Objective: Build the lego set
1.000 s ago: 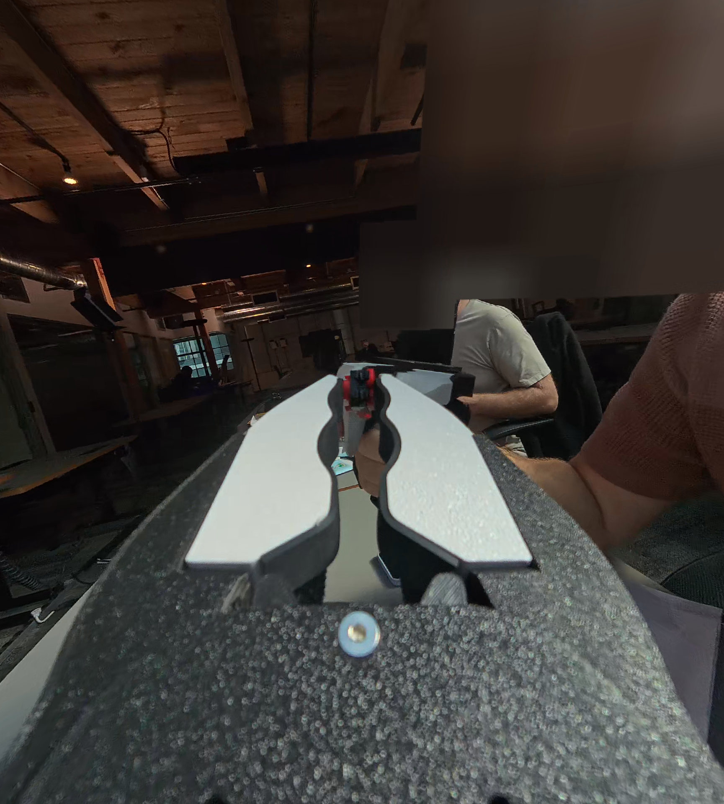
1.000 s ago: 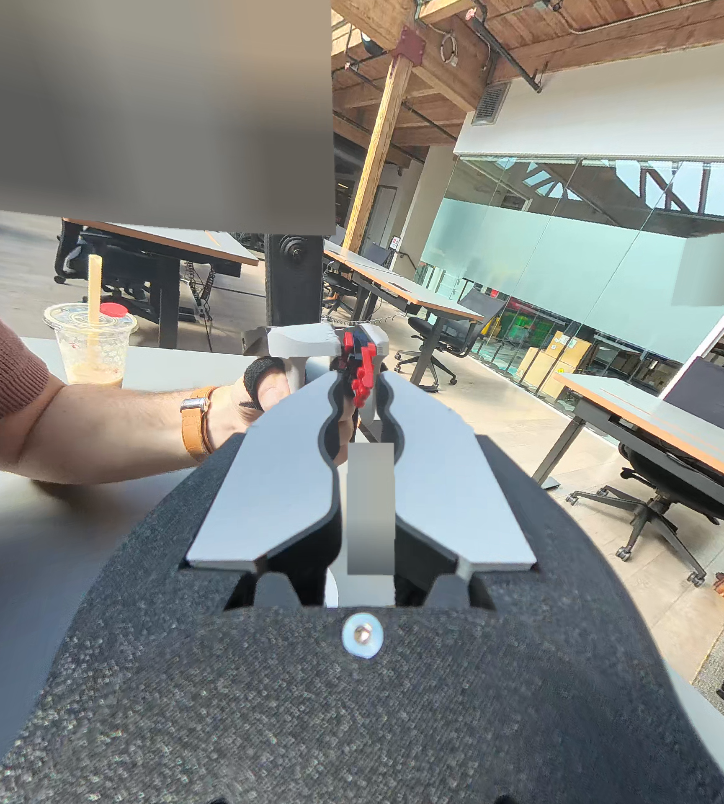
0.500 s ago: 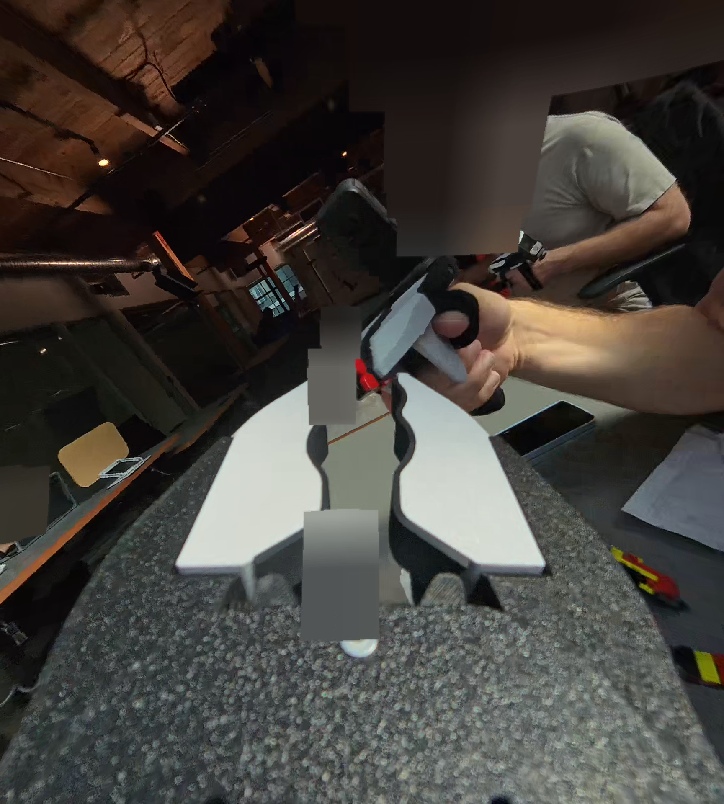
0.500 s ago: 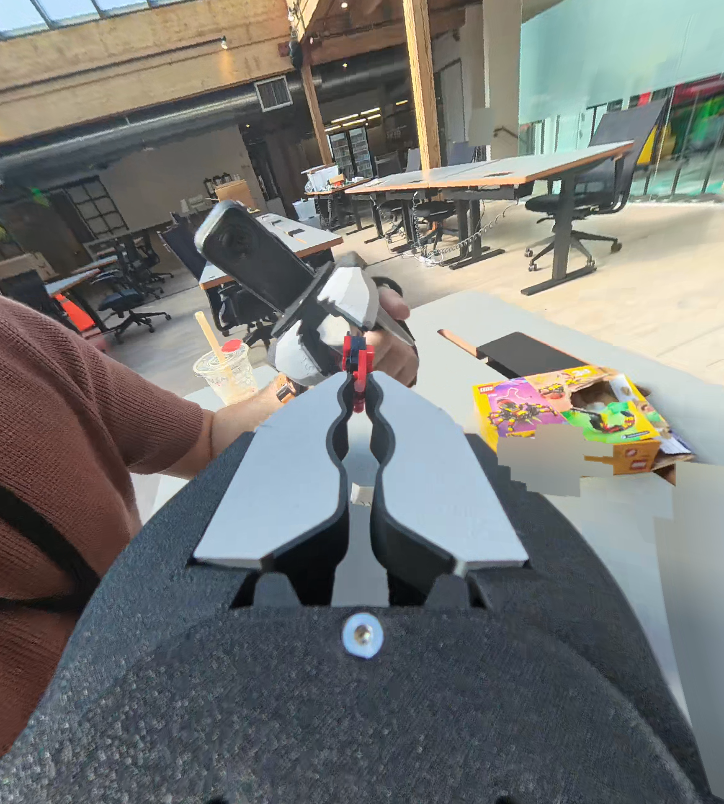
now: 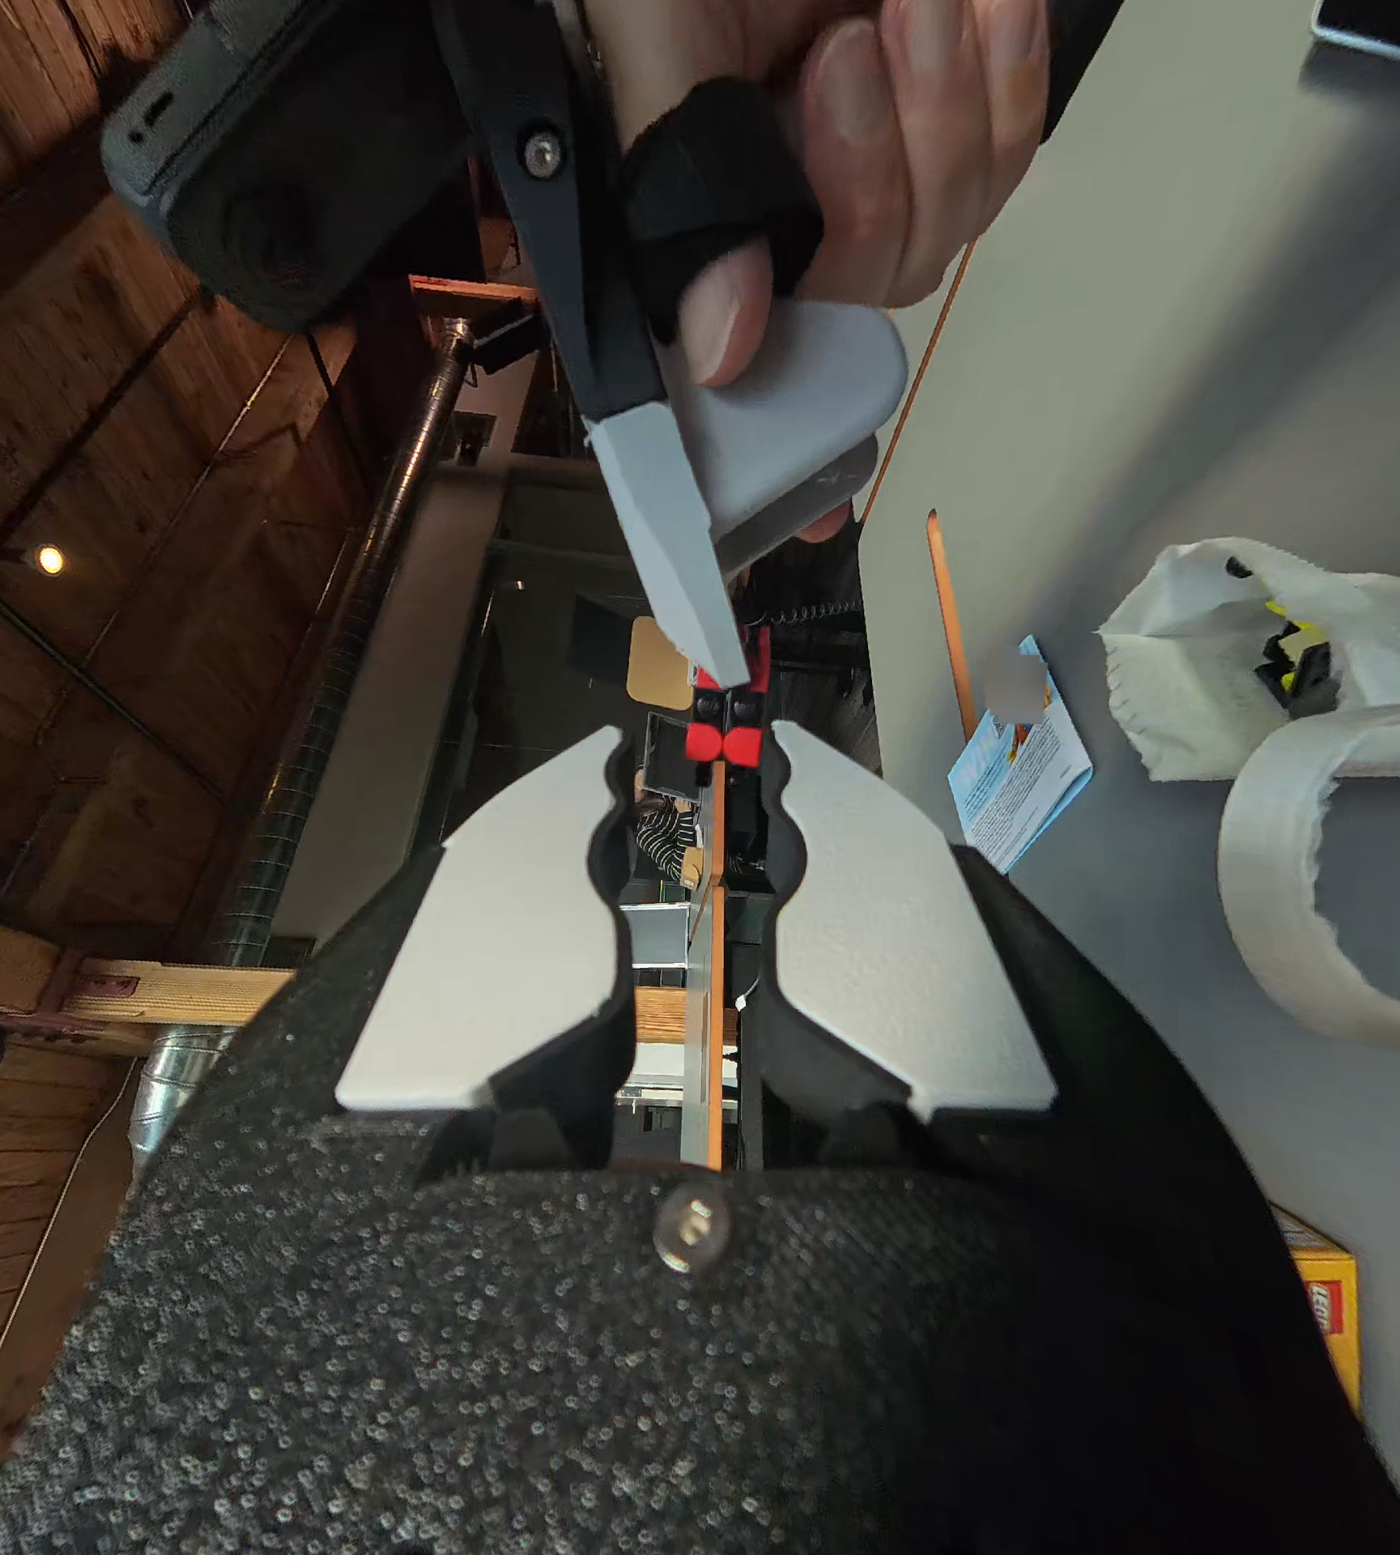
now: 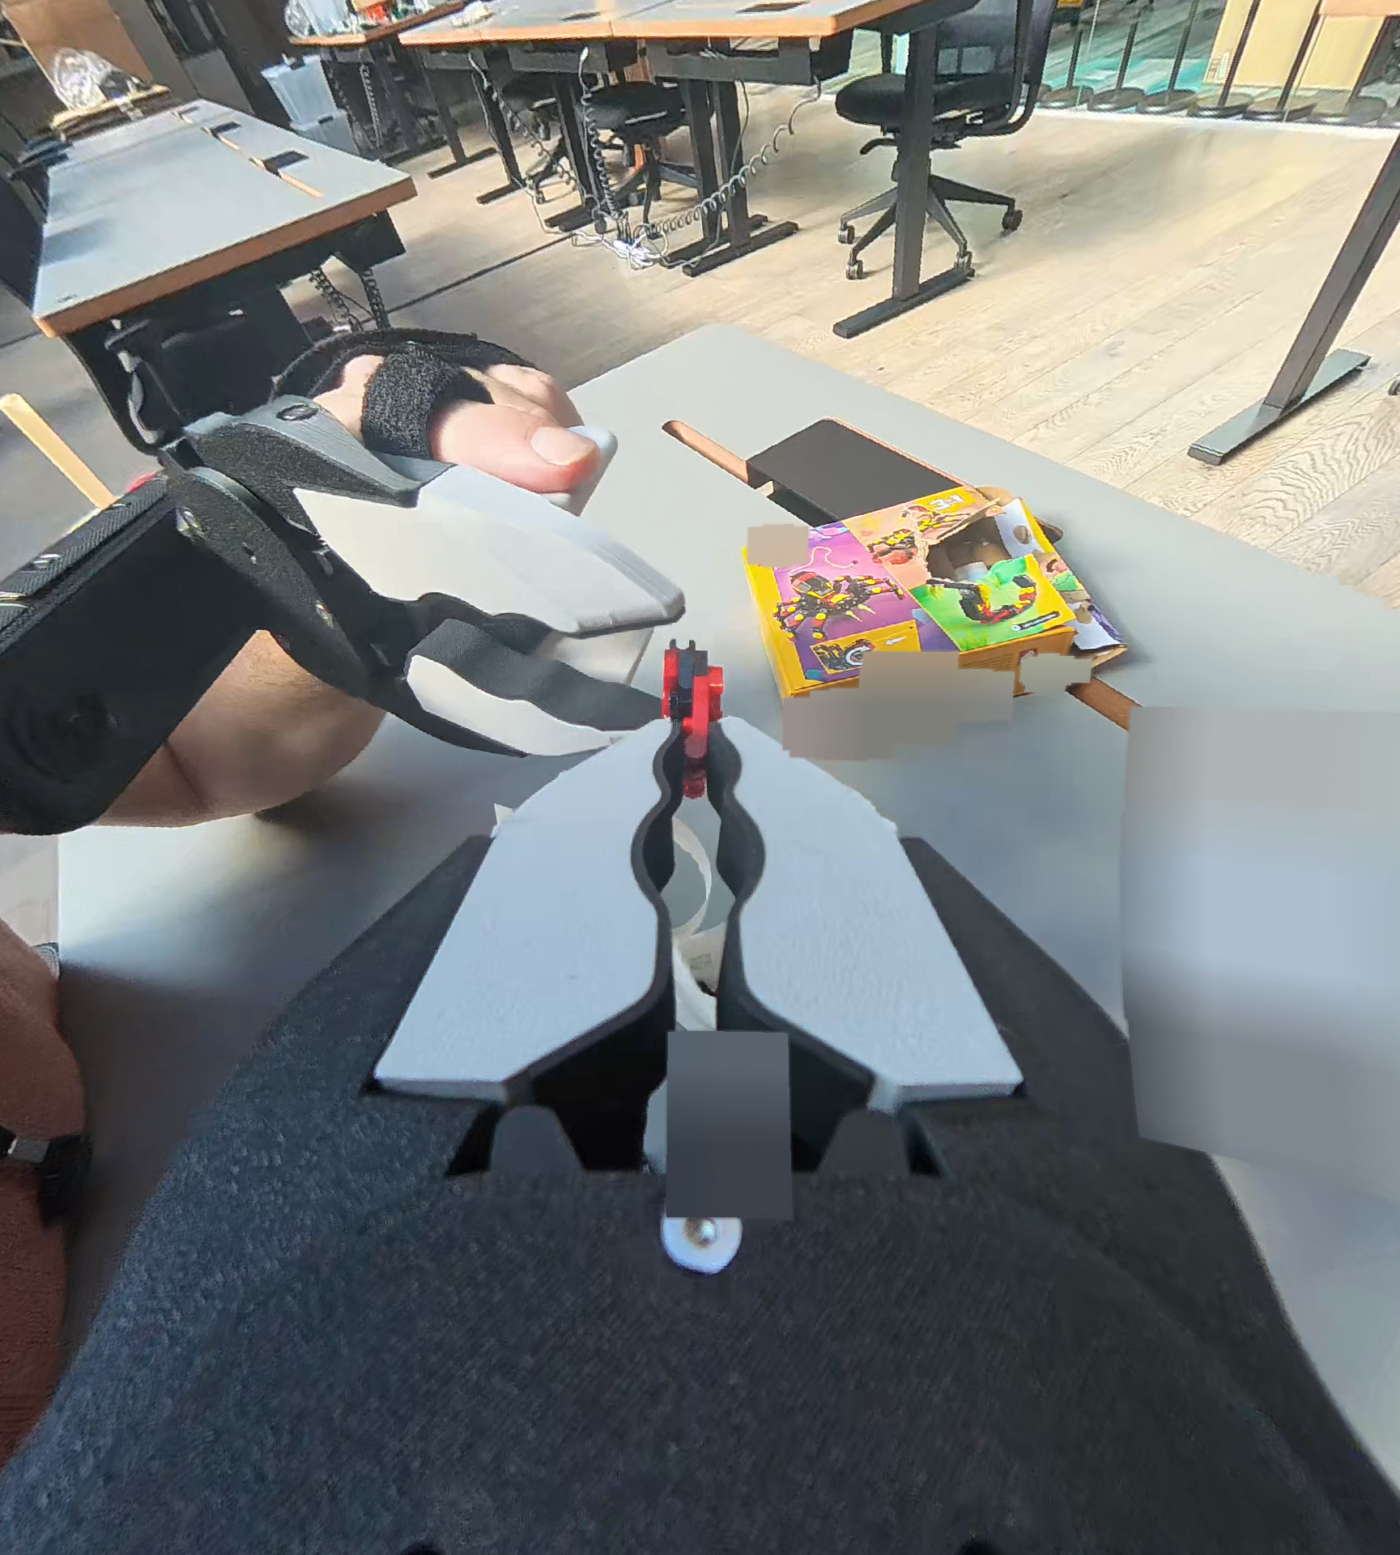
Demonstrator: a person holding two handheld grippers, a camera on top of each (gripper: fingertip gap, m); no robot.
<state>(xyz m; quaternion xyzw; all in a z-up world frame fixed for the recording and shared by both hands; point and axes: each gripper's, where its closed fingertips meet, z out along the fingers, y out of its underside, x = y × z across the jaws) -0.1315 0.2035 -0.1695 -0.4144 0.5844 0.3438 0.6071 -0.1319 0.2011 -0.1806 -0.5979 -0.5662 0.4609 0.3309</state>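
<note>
A small red and black lego assembly [image 6: 689, 715] is pinched upright between the tips of my right gripper [image 6: 689, 745], which is shut on it above the grey table [image 6: 763, 379]. My left gripper [image 6: 663, 665] comes in from the left with its jaws apart, one above and one below, tips just beside the assembly. In the left wrist view the assembly [image 5: 721, 736] sits at the mouth of my open left gripper [image 5: 696, 734]. The right gripper [image 5: 728, 673] reaches down onto it from above, held by a hand.
The opened yellow lego box [image 6: 915, 589] lies on the table behind the assembly, with a dark phone [image 6: 839, 471] beyond it. A white paper bag [image 5: 1268, 656] with black and yellow pieces, a blue booklet [image 5: 1016, 782] and a white curled strip [image 5: 1285, 883] lie to the right. My left and right fingertips are right by each other.
Both grippers have swung down toward the table. My left gripper's jaws have opened and no longer clamp the red assembly. My right gripper has kept hold of it.
</note>
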